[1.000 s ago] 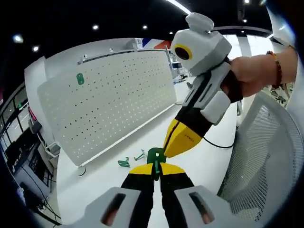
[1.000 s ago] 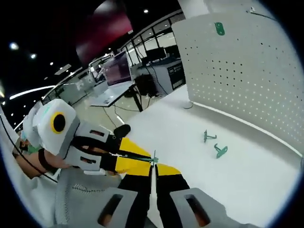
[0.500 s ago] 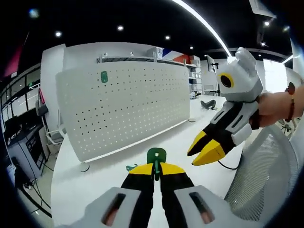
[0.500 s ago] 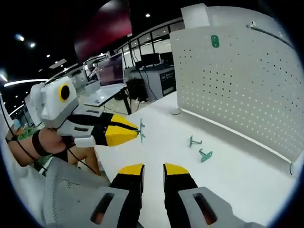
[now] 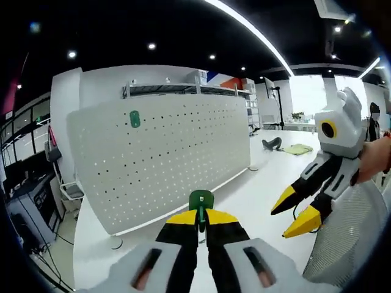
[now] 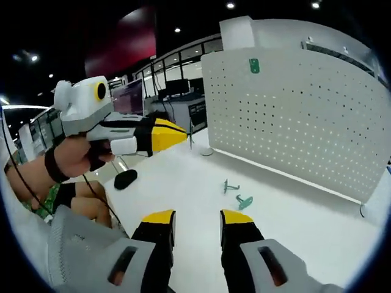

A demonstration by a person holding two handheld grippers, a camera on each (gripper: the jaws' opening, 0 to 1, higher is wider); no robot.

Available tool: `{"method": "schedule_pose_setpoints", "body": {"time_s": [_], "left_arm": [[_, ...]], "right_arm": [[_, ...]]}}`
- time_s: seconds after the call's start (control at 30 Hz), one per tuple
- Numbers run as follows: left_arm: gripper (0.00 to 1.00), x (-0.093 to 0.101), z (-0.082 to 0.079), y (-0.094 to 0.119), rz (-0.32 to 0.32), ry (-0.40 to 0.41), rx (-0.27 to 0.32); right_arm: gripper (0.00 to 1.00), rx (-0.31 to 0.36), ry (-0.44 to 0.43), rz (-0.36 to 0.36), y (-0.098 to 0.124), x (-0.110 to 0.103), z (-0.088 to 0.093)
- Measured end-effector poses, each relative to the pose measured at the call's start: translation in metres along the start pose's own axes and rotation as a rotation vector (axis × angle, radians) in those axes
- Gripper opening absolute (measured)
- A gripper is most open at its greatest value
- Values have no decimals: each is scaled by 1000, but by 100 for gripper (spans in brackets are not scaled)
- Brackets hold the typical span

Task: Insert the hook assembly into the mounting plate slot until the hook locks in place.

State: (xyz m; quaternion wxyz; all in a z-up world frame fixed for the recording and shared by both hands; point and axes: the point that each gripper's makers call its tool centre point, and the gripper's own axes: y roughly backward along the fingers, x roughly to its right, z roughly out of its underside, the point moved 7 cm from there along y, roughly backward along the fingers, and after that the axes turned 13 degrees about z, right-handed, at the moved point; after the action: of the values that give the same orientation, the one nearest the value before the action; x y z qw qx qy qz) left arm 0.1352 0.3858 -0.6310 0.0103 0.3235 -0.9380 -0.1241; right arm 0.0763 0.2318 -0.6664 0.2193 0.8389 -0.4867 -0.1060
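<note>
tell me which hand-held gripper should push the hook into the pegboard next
Left. The left hand-held gripper is shut on the green hook and faces the pegboard. The right hand-held gripper is open and holds nothing.

White table [image 6: 293, 210], two green hooks [image 6: 238, 194]

Green hook assembly [image 5: 200, 201] upright between jaws, facing white pegboard [image 5: 165, 155]

The pegboard [image 5: 162, 155] looked like matt white painted metal. The table [image 6: 293, 213] was smooth and slightly glossy. The green hook assembly [image 5: 200, 200] seemed glossy plastic.
</note>
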Motion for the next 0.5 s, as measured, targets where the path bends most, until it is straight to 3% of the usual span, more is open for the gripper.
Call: {"method": "schedule_pose_setpoints", "body": {"time_s": [0.07, 0.17, 0.3, 0.5], "left_arm": [[4, -5, -4, -3, -16, 9, 7], [4, -10, -12, -7, -28, 21, 43], [3, -15, -21, -14, -40, 27, 72], [4, -28, -37, -20, -87, 47, 135]], "right_arm": [[34, 47, 35, 22, 2, 3, -3], [39, 42, 27, 34, 5, 6, -3], [43, 13, 77, 61, 7, 12, 4], [47, 8, 69, 51, 12, 12, 10]]}}
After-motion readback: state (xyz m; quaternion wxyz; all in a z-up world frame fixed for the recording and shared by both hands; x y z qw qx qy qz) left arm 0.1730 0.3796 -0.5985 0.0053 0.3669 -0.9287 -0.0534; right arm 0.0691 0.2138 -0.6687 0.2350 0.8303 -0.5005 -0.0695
